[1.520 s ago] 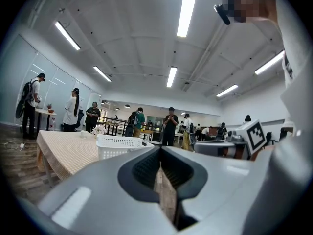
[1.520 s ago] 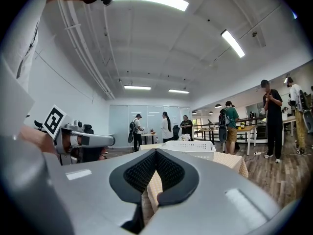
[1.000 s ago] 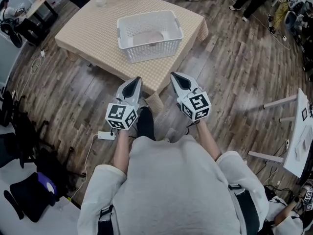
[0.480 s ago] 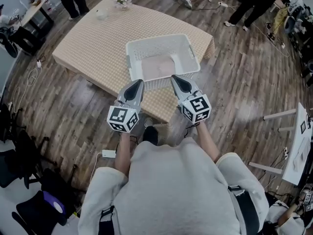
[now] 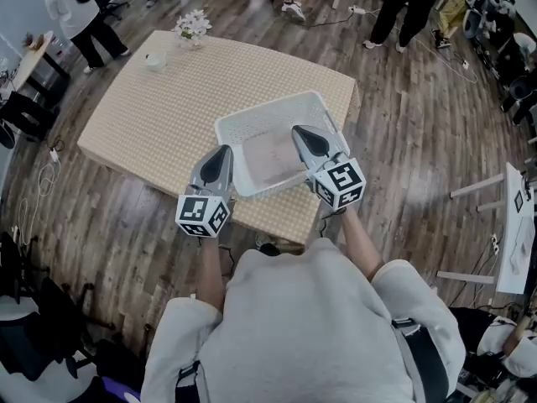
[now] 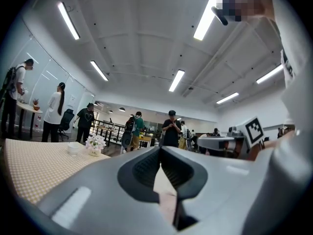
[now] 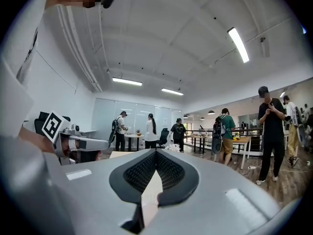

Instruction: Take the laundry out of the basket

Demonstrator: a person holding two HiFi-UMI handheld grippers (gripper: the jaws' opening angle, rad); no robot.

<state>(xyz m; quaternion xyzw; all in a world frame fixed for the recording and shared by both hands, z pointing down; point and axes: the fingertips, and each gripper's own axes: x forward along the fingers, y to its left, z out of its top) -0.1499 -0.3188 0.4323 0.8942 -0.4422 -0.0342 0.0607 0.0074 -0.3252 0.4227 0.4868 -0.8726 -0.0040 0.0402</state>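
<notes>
A white slatted laundry basket (image 5: 268, 107) stands on the near right part of a low table with a beige checked cloth (image 5: 168, 107). A pale pink piece of laundry (image 5: 270, 154) lies flat on the basket's bottom. My left gripper (image 5: 225, 149) is shut and empty, its tip at the basket's near left wall. My right gripper (image 5: 295, 129) is shut and empty too, its tip over the basket's right side above the laundry. In the left gripper view the left gripper (image 6: 160, 150) points level with its jaws closed tip to tip. The right gripper (image 7: 156, 152) looks the same in its own view.
A small vase of white flowers (image 5: 192, 25) and a white bowl (image 5: 154, 60) stand at the table's far left corner. Several people stand beyond the table on the wooden floor. A white table (image 5: 516, 225) is at the right edge, dark chairs at the left.
Both grippers have travelled forward from over the floor to the basket's near side. The table and basket have come much closer in the head view. Both grippers stayed shut.
</notes>
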